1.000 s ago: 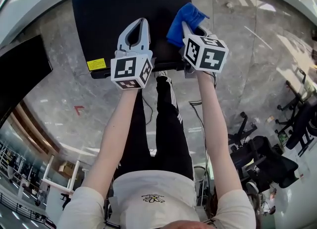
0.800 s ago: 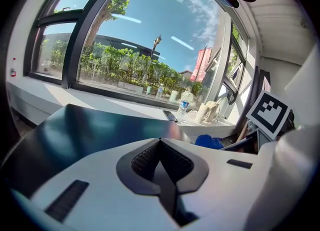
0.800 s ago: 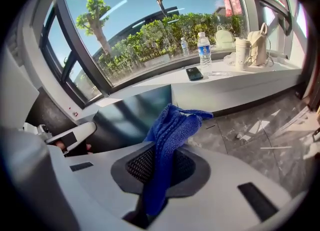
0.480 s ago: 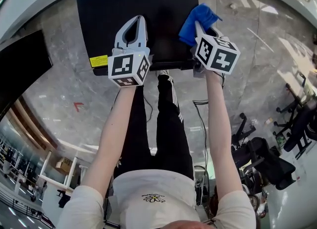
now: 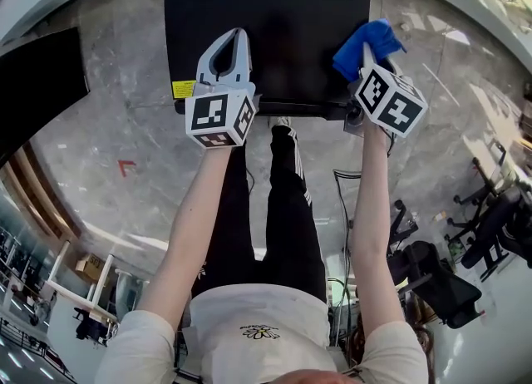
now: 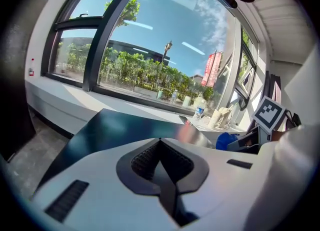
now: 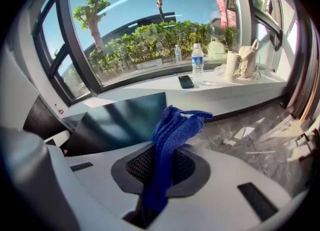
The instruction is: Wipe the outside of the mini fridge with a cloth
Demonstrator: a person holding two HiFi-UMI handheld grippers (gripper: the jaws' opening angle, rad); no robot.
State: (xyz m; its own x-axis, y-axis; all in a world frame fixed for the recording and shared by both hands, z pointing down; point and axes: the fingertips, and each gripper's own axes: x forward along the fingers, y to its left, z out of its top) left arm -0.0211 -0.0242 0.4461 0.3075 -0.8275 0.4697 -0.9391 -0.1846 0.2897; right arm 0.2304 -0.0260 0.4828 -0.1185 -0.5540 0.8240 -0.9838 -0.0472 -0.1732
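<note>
the left gripper (image 5: 235,41) has its jaws pressed together on nothing, above the near edge of the black fridge (image 5: 283,17). the right gripper (image 7: 161,152) pinches a blue cloth (image 5: 366,41) over the fridge's near right corner. beyond, a bottle (image 7: 198,64) stands on the window sill (image 7: 150,87).

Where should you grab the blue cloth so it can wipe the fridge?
Pinch the blue cloth by its bunched end, coming from the person's side, as the right gripper does. The loose end then sticks out past the jaws toward the mini fridge, probably free to wipe.
</note>
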